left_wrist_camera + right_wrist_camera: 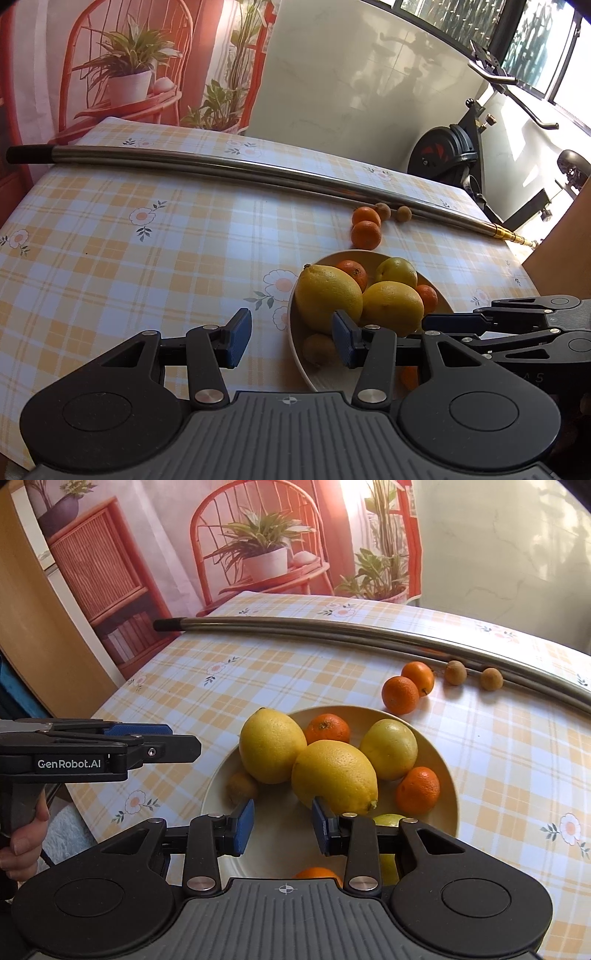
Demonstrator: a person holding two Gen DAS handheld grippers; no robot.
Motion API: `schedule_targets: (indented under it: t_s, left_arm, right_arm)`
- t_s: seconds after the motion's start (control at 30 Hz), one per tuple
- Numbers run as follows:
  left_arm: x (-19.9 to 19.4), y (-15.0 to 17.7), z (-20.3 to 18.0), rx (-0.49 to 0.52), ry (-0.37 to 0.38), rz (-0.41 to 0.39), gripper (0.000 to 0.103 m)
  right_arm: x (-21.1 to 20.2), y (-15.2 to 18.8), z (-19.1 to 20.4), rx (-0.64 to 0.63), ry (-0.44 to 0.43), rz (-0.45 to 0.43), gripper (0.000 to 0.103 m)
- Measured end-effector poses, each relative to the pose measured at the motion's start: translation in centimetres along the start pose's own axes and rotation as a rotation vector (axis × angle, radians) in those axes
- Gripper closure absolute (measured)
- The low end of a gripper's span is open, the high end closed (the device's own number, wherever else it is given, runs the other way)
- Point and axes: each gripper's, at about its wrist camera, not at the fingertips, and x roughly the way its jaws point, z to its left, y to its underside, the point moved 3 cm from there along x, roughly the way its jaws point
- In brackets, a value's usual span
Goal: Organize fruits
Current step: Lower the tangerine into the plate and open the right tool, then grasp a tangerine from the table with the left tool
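Over the bowl (445,814) of lemons (334,775), both grippers' fingers (243,825) (236,338) stand apart, empty, two tangerines (400,694) at one o'clock.

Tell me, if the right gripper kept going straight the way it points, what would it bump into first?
Probably the bare inside of the bowl, right under the right gripper. The big lemon sits just ahead, so it might brush that. Depth is hard to judge.
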Motion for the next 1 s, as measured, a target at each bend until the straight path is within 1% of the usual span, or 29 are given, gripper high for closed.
schedule_targets:
  t_s: [0.17,0.33,0.67,0.87,1.0]
  left_arm:
    - [-0.1,-0.4,-0.3,0.007,-0.009,-0.002,0.052]
    - [-0.3,-1.7,-0.4,0.008,-0.017,-0.021,0.052]
    - [-0.6,-6.0,-0.7,0.011,-0.033,-0.084,0.052]
    - [0.3,-8.5,-1.8,0.014,-0.011,-0.087,0.052]
    - [2.2,-9.8,-3.7,0.047,0.017,-0.06,0.052]
  right_arm:
    - [-1.1,-0.3,-1.3,0.017,0.021,-0.04,0.071]
    - [-2.1,-1.0,-3.2,0.051,0.05,-0.081,0.071]
    - [-4.2,-3.1,-8.0,0.096,0.126,-0.163,0.071]
    - [-4.4,-4.5,-10.3,0.098,0.166,-0.194,0.071]
    - [-4.2,-5.5,-11.8,0.104,0.192,-0.208,0.071]
